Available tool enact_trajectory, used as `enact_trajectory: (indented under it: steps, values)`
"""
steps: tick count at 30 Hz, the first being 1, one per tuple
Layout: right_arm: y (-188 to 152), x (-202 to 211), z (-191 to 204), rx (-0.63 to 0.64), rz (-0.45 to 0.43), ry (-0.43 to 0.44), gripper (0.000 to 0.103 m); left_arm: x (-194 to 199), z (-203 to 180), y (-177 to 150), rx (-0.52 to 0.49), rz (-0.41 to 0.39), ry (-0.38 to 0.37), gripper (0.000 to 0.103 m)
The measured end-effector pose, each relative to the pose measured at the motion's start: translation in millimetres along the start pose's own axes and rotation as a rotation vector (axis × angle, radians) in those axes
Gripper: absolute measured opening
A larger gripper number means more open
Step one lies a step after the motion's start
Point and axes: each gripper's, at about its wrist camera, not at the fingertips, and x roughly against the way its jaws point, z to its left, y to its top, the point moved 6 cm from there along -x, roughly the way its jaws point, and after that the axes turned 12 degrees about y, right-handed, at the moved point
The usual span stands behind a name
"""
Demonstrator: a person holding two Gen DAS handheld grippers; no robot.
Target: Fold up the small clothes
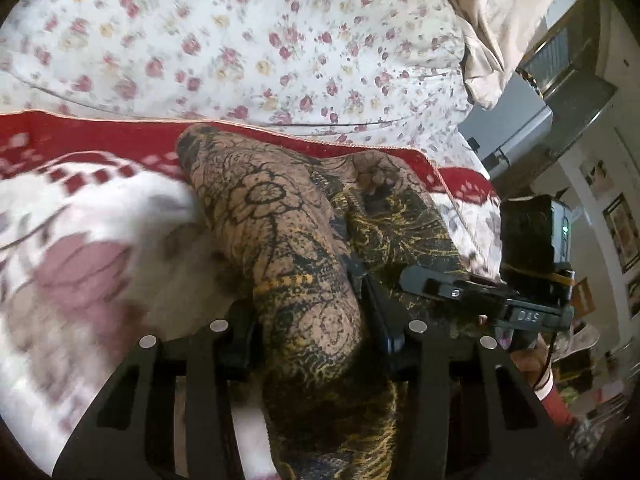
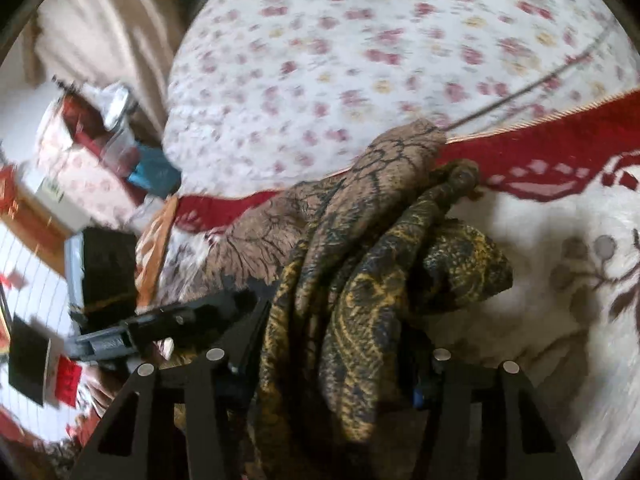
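A small brown garment [image 1: 280,220] with black and yellow flower print hangs bunched over the bed. My left gripper [image 1: 312,320] is shut on one gathered end of it, and the cloth fills the gap between the two black fingers. In the right wrist view the same garment [image 2: 380,248] drapes in thick folds, and my right gripper [image 2: 336,360] is shut on another part of it. The two grippers are close side by side: the right gripper [image 1: 424,280] shows at the left view's right edge, the left gripper [image 2: 216,308] at the right view's left. Both views are blurred.
Under the garment lies a red-and-white patterned blanket [image 1: 80,220], with a white sheet with small red flowers [image 1: 240,40] beyond it. A beige cloth [image 1: 480,20] lies at the far corner. Boxes and clutter [image 2: 80,140] stand beside the bed, and a person's hand [image 1: 532,364] holds the right gripper.
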Motion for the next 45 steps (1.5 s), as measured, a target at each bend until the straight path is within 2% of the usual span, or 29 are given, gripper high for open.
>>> enact_trajectory:
  steps: [3,6,7,9,11,14,16,18,20,22,23,27,29,34,38,41,45]
  values:
    - [-24.0,-12.0,7.2,-0.035,0.054,-0.033,0.057,14.3,22.4,-34.1,0.016,0.037,0.061,0.045]
    - [-47.0,-6.4,-8.4,-0.100,0.090,-0.119,0.058,9.0,48.2,-68.6,0.030,0.093,0.190,0.045]
    - [-49.9,0.6,-13.8,-0.116,0.081,-0.144,0.060,9.3,53.3,-75.0,0.030,0.093,0.208,0.046]
    - [-47.4,19.7,-14.6,-0.146,0.026,-0.145,0.063,15.8,60.1,-81.7,0.075,0.072,0.175,0.050]
    - [-38.3,29.5,-3.7,-0.088,-0.005,-0.183,0.063,20.0,61.7,-79.8,0.097,0.063,0.193,0.053]
    - [-20.8,22.0,27.0,0.077,-0.011,-0.229,0.063,26.4,55.1,-73.0,0.064,0.010,0.252,0.055]
    - [-12.4,4.5,43.8,0.153,-0.007,-0.207,0.063,25.0,48.5,-69.3,0.036,-0.009,0.290,0.064]
    - [-11.4,-18.9,52.5,0.217,0.022,-0.223,0.063,21.4,41.6,-64.3,0.015,-0.020,0.320,0.064]
    - [-16.4,-36.2,49.3,0.279,0.050,-0.291,0.063,16.3,36.6,-63.8,-0.011,-0.018,0.356,0.064]
    - [-27.8,-51.2,22.2,0.288,0.124,-0.434,0.063,10.3,34.4,-65.8,-0.044,-0.029,0.407,0.064]
    - [-34.9,-55.3,6.4,0.270,0.162,-0.472,0.063,7.2,33.7,-67.3,-0.054,-0.027,0.425,0.064]
    - [-38.7,-42.9,-16.9,0.111,0.095,-0.335,0.067,-0.5,31.7,-70.3,-0.061,-0.023,0.439,0.064]
    - [-38.6,-35.0,-11.1,0.112,0.084,-0.331,0.067,0.2,31.8,-69.2,-0.055,-0.025,0.446,0.064]
    - [-40.1,-8.7,20.7,0.201,0.030,-0.366,0.068,10.7,31.3,-66.2,-0.028,-0.055,0.473,0.064]
    - [-43.5,6.4,51.4,0.270,-0.025,-0.411,0.077,20.5,27.8,-65.1,-0.028,-0.079,0.495,0.064]
    - [-47.6,11.3,72.8,0.342,-0.057,-0.485,0.085,30.0,24.1,-64.5,-0.028,-0.103,0.501,0.064]
    - [-53.5,10.7,87.9,0.379,-0.076,-0.529,0.086,41.3,21.8,-64.5,-0.029,-0.132,0.513,0.064]
